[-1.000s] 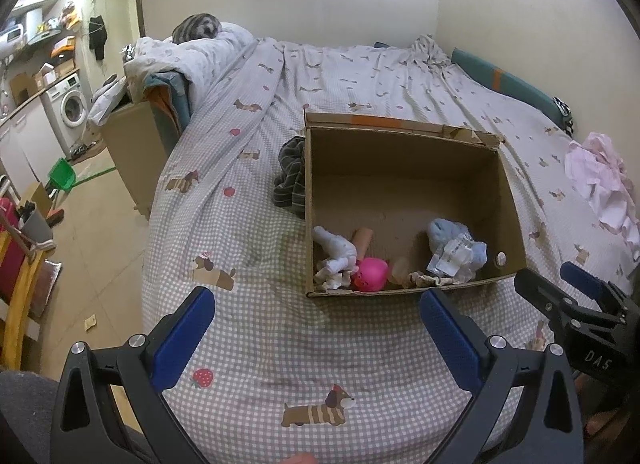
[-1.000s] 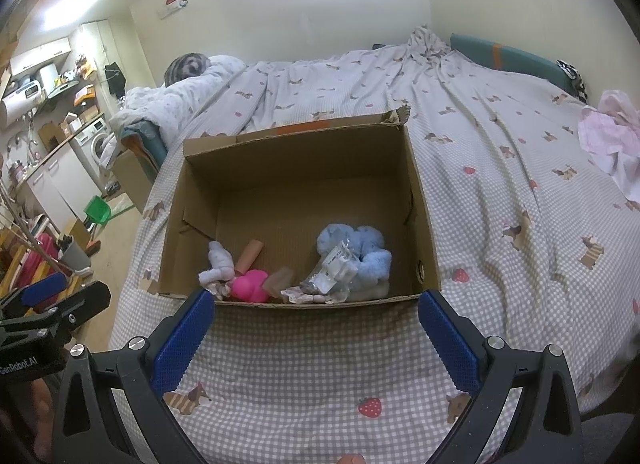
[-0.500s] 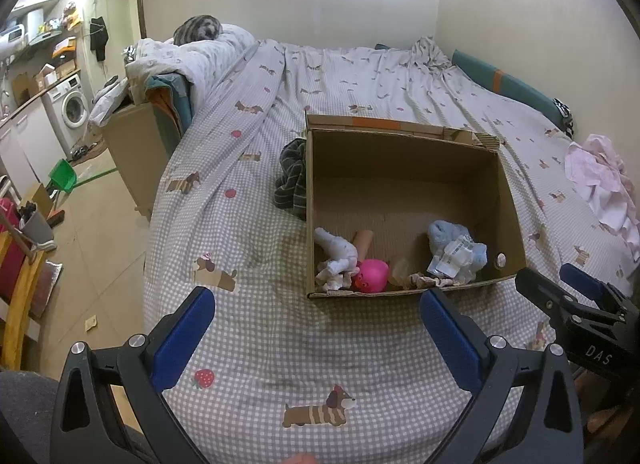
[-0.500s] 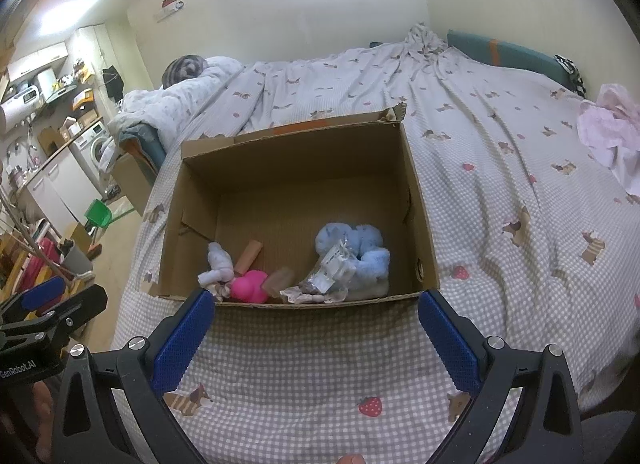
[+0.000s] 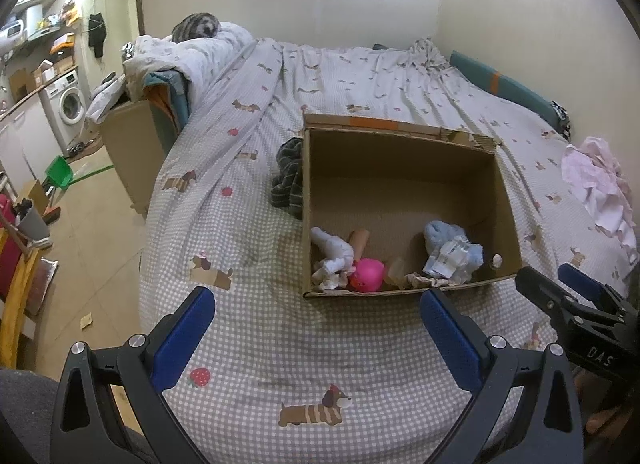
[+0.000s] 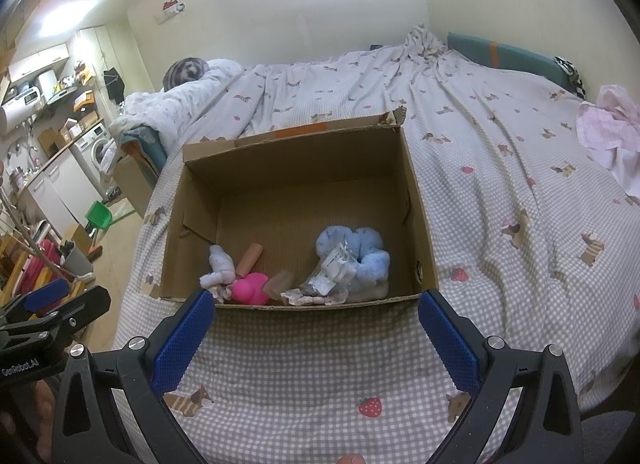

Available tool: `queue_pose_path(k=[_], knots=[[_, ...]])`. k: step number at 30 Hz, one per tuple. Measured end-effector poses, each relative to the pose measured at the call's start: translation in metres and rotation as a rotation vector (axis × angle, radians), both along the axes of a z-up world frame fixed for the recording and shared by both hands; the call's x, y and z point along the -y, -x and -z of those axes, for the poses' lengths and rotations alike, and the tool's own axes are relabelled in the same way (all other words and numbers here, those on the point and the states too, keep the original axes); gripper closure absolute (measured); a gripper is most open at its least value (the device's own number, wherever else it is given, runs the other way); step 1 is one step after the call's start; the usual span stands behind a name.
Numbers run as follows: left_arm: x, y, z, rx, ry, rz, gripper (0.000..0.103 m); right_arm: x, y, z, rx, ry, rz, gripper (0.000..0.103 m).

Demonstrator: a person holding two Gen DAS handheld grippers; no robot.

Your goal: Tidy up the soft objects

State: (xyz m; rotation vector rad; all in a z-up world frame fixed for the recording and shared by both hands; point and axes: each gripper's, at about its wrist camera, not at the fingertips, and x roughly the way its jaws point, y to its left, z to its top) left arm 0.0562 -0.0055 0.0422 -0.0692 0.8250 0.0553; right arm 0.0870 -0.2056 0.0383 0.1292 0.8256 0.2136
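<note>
You hold both grippers empty with jaws spread — left gripper (image 5: 316, 320), right gripper (image 6: 316, 320) — squared up before the cardboard box (image 6: 298, 156), where the soft toys (image 6: 352, 260) already lie (dark cloth (image 5: 288, 178) beside it probably goes next).

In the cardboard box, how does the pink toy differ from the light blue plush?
The pink toy is bright, smooth and rounded; the light blue plush is pale, fluffy and lumpy. The pink toy looks smaller than the plush. The pink toy sits left of the middle beside a white plush; the light blue plush lies to the right, partly under a clear packet. Both rest on the floor of the cardboard box near its front wall.
</note>
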Motion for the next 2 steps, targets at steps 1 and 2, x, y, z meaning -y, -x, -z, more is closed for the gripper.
queue_pose_path(k=[1,2], knots=[[0.0009,0.0005,-0.0005,0.003,-0.008,0.0,0.001,0.0002,-0.0004,-0.001,0.003,-0.001,-0.003,0.0],[0.0014,0.0006,-0.0003,0.001,-0.012,-0.001,0.001,0.0002,-0.001,-0.002,0.006,-0.001,-0.005,0.0]])
